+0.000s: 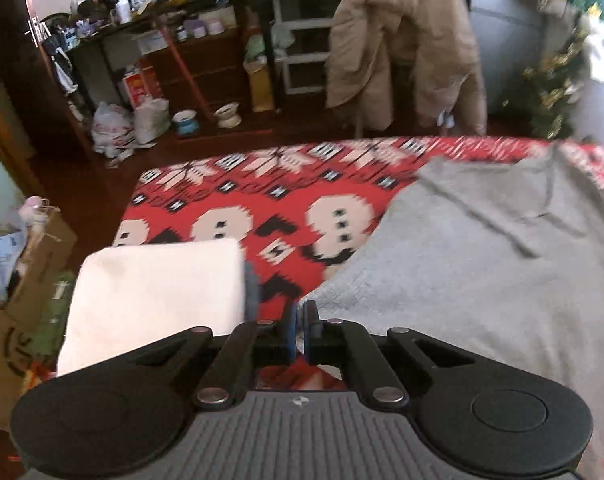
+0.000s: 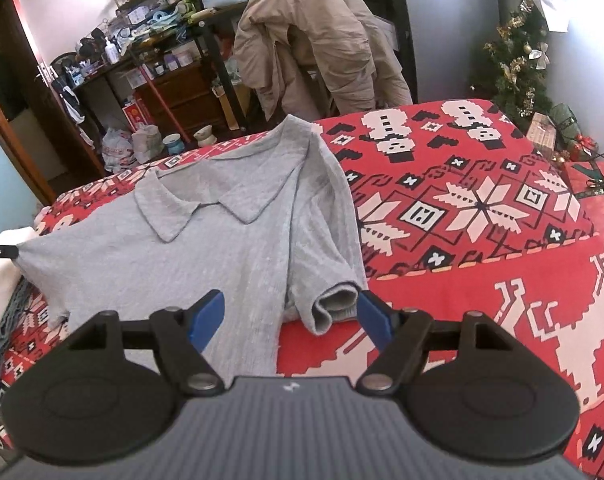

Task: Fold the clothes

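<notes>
One folded white cloth (image 1: 154, 300), soft and rectangular, lies at the left edge of the bed, on a red blanket (image 1: 262, 200) woven with white snowmen and black-and-white snowflake blocks. One grey polo shirt (image 2: 222, 240), a fine knit with a flat pointed collar, is spread front-up on that blanket; its right short sleeve is folded in over the body, the cuff (image 2: 333, 304) curling into an open tube near the bed's near edge. There are two claws, each with two blue-padded fingers on black linkages. The left claw (image 1: 300, 320) has its pads pressed together at the shirt's left edge; the left wrist view is blurred and does not make the cloth between the pads plain, but the right wrist view shows a dark tip at the far left meeting a pulled-out corner of the shirt (image 2: 20, 252), so it is pinching the shirt there. The right claw (image 2: 290, 316) is spread wide, one finger over the shirt's body, the other just beside the cuff, pressing on nothing. Only the right view shows the collar and a decorated Christmas tree (image 2: 517, 60); both show one tan jacket (image 2: 313, 40) draped over a chair.
</notes>
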`<state>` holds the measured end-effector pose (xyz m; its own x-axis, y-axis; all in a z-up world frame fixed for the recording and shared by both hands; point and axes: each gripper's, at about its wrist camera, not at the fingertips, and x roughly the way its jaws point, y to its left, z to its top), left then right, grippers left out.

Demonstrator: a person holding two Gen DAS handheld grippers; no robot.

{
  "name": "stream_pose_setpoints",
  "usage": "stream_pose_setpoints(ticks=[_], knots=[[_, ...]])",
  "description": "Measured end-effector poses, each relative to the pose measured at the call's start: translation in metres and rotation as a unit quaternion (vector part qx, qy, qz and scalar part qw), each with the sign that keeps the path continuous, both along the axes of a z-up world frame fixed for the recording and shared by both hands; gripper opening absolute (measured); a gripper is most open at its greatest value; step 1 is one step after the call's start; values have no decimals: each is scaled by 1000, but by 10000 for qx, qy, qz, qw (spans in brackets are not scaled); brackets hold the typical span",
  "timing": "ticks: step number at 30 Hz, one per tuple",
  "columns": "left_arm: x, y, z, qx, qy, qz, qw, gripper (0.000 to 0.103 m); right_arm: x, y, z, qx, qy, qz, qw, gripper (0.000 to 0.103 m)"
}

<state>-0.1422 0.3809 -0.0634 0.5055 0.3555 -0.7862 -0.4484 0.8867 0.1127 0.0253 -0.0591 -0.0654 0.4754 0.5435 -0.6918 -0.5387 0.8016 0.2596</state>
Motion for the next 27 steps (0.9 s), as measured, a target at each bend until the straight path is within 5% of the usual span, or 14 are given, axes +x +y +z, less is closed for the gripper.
stream_pose_setpoints(ticks=[8, 11, 17, 22, 27], knots=[[8, 5, -37, -214, 361, 137, 9990, 14, 11, -6, -6, -217, -149, -71, 9996, 77], [0, 6, -39, -481, 130, 206, 9985, 24, 16, -11, -9, -375, -238, -58, 9990, 74], [-15, -1, -22, -796, -431, 251, 9956, 32, 45, -29, -14, 113, 72, -368, 9992, 59], [-20, -17, -14, -987, -652, 63, 9930, 32, 76, -11, -26, -30, 193, -364, 9991, 27], [-23, -36, -18, -1286, -713, -163, 9890, 33, 86, 20, -43, -436, 65, -4, 9990, 27]])
